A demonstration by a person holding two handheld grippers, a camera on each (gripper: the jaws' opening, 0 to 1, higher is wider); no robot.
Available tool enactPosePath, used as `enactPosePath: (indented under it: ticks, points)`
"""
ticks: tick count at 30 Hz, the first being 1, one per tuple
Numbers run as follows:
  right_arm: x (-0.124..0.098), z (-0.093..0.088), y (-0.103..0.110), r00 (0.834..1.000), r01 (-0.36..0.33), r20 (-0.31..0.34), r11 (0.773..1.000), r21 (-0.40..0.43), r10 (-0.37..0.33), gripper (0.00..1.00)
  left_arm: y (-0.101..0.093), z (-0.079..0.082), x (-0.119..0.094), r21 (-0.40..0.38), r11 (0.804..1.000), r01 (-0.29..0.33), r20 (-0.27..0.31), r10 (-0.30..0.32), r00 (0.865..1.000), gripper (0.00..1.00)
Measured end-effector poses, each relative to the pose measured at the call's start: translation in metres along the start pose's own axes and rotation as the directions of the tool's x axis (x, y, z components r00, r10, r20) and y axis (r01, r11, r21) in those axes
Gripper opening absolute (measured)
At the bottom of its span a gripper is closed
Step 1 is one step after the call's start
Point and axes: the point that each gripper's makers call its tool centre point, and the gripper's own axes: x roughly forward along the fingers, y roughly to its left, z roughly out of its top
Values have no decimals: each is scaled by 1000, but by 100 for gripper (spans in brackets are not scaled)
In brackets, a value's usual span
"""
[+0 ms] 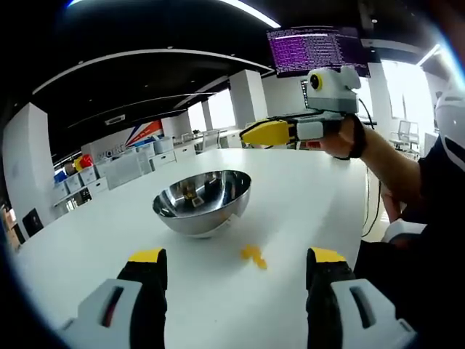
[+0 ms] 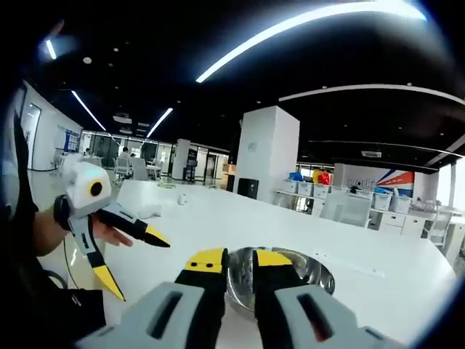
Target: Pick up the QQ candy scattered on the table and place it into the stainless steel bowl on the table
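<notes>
A polished, round stainless steel bowl sat on the smooth white counter, with a small yellow QQ candy lying just in front of it, apart from the rim. The left claw stood spread wide, empty, facing the candy. The right claw, yellow-tipped, was nearly pressed together above the bowl's rim; whether it pinched anything could not be told.

Monitor with purple lines of text too small to read, distant wall graphic with blurred lettering, nothing legible
</notes>
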Motion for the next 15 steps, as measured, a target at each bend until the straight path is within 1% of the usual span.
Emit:
enactPosePath:
  ticks: [6, 15]
  points:
    - [-4, -10, 14, 1000, -24, -11, 1000, 12, 25, 12, 0, 1, 0, -1, 1000, 2, 4, -2, 1000, 78]
    - [-5, -50, 38, 995, -66, -69, 996, 54, 69, 12, -3, -1, 2, -1, 1000, 10, 4, -10, 1000, 78]
